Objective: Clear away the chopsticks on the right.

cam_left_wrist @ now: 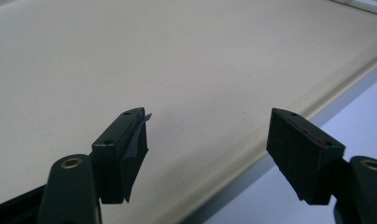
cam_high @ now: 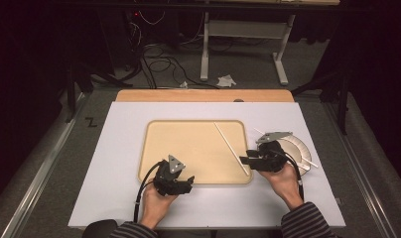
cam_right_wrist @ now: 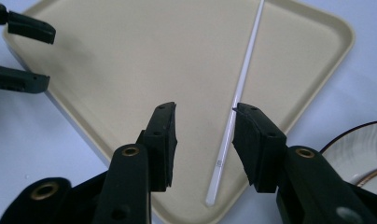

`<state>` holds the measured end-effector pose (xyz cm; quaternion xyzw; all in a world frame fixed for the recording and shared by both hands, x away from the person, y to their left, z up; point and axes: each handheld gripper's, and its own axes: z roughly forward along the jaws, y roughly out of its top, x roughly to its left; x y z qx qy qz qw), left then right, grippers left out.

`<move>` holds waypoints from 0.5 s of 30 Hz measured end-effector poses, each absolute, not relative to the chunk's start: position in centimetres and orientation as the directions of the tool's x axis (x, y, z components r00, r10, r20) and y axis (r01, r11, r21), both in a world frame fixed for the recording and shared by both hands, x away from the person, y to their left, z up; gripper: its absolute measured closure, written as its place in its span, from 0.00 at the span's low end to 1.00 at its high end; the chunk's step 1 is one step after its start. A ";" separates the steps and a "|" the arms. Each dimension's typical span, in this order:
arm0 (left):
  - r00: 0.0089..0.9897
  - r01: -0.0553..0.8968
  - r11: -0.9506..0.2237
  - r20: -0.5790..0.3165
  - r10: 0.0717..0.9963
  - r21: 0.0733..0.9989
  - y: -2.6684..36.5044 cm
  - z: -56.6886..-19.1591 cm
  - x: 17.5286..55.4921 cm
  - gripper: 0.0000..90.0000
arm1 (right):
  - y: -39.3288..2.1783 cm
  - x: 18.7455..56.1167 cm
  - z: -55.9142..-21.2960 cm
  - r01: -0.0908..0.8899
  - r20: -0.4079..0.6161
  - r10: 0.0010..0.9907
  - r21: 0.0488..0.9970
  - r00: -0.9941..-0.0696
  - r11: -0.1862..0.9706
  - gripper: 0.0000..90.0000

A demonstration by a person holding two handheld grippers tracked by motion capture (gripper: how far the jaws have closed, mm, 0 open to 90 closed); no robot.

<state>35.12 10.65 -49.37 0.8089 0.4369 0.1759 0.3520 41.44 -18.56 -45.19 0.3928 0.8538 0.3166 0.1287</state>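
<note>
left gripper (cam_high: pixel 188 179): jaws spread, nothing between them, over the near edge of the beige tray (cam_high: pixel 164 136) | chopstick (cam_high: pixel 231 142): thin, white, straight, lying slantwise on the tray's right side, near end over the rim | right gripper (cam_high: pixel 244 160): jaws apart, unclenched, just above the chopstick's near end | plate (cam_high: pixel 299 147): right of the tray

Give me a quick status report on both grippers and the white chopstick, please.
Left gripper open over the tray, holding nothing. Right gripper open, chopstick lying free on the tray between its fingers. Plate alongside, nothing in the way.
</note>
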 end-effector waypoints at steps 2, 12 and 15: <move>0.553 0.585 -0.368 -0.024 0.833 0.723 10.7 -49.4 35.0 0.32 | -18.8 41.2 -45.0 0.587 0.039 0.748 0.647 -0.663 0.486 0.65; 0.546 0.588 -0.371 -0.015 0.838 0.719 10.8 -49.5 34.3 0.32 | -19.7 40.8 -44.1 0.571 0.084 0.706 0.659 -0.703 0.489 0.62; 0.542 0.589 -0.371 -0.012 0.840 0.718 10.9 -49.5 34.0 0.33 | -20.4 40.9 -43.6 0.570 0.103 0.707 0.677 -0.699 0.465 0.62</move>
